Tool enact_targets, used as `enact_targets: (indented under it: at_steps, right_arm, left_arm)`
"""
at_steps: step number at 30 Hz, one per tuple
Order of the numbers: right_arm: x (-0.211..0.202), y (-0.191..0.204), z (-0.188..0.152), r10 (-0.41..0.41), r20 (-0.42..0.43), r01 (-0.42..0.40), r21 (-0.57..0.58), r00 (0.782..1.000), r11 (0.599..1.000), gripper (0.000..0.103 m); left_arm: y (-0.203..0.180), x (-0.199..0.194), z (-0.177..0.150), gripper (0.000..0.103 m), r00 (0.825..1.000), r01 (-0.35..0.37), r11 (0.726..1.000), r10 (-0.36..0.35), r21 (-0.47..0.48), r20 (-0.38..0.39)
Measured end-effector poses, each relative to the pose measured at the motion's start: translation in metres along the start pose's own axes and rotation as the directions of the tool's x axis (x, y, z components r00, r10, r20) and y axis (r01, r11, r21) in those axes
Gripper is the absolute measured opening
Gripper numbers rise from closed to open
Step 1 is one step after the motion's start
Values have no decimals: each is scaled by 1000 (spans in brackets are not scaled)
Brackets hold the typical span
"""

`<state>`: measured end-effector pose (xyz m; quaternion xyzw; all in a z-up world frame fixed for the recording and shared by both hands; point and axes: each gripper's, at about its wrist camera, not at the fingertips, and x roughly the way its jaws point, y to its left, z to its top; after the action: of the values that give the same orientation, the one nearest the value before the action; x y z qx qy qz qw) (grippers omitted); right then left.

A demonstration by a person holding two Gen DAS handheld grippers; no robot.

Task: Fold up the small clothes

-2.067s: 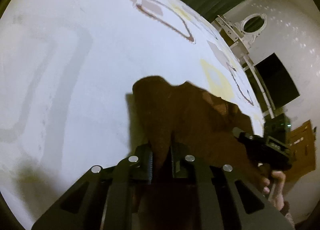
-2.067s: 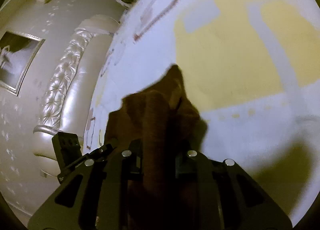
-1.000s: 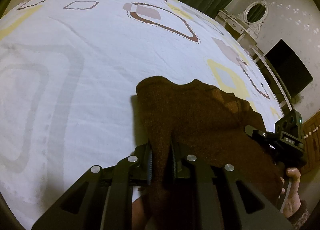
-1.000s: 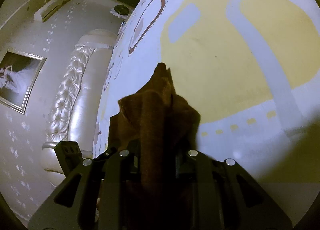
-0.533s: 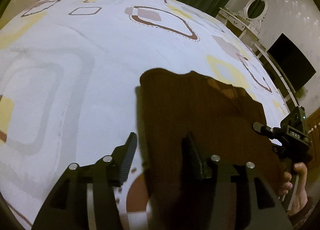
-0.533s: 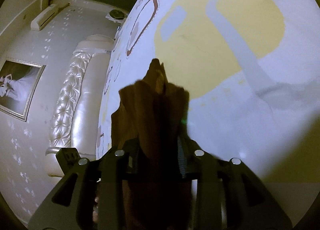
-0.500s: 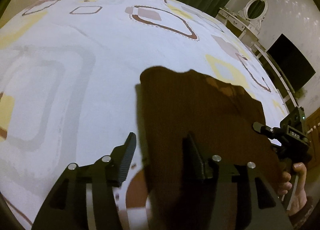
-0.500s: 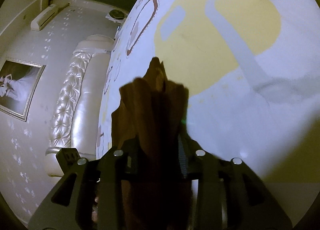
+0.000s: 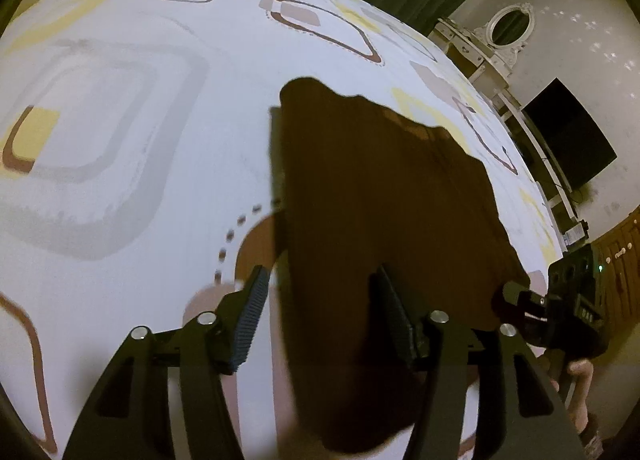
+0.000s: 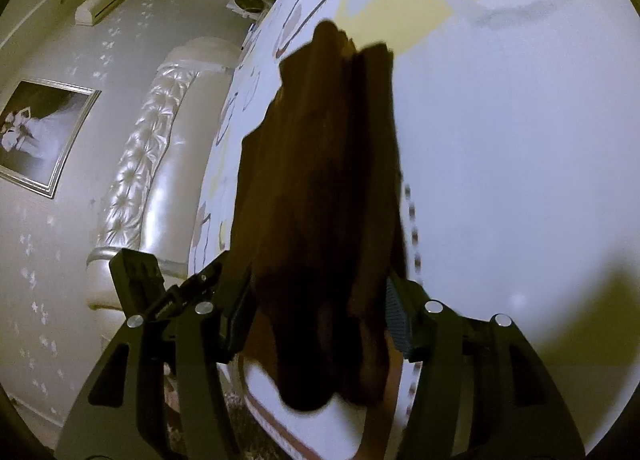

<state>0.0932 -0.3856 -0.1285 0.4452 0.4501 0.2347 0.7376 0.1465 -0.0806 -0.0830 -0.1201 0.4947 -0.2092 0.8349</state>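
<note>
Both grips let go of the garment

A second ago both pairs of jaws pinch the brown garment [image 9: 384, 211]; now the left gripper [image 9: 320, 312] and right gripper [image 10: 316, 312] are opening, pads clear of the cloth, which lies between them, spread on the bed [image 9: 120, 139].

The left gripper [image 9: 320, 310] points steeply down, its jaws apart and opening. The brown cloth [image 9: 380, 219] lies between the fingers without either pad pressing on it; the left finger [image 9: 250, 312] stands clear of the cloth's edge and the right finger [image 9: 394, 316] sits over the cloth.

The right gripper [image 10: 316, 316] points at a shallower downward angle, its jaws also opening, with the cloth between them. Seen from the left wrist, it sits to the right of the left gripper's fingers, a hand [image 9: 580, 380] holding it from below.
</note>
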Motion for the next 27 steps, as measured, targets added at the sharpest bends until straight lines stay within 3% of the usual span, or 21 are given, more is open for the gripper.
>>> enact_targets:
  at_steps: [10,15,21,24,27]
  right_arm:
    - [-13,6,-39,-13,-20,13,-3,1000,1000,56]
    - [-18,12,-60,-40,-23,40,-10,999,999,56]
    - [-20,33,-84,-140,-5,140,-66,990,988,70]
    - [-20,45,-96,-215,20,216,-121,976,969,72]
    - [-16,60,-109,-311,45,314,-192,949,930,74]
  left_arm:
    - [1,-24,-42,64,1000,10,998,-9,-56,19]
    - [-9,-39,-64,70,997,-59,998,59,-12,43]
    - [-25,-60,-88,79,975,-199,978,192,59,107]
    - [-30,-66,-97,81,964,-243,968,233,66,124]
    - [-35,-72,-103,82,957,-267,962,257,58,133]
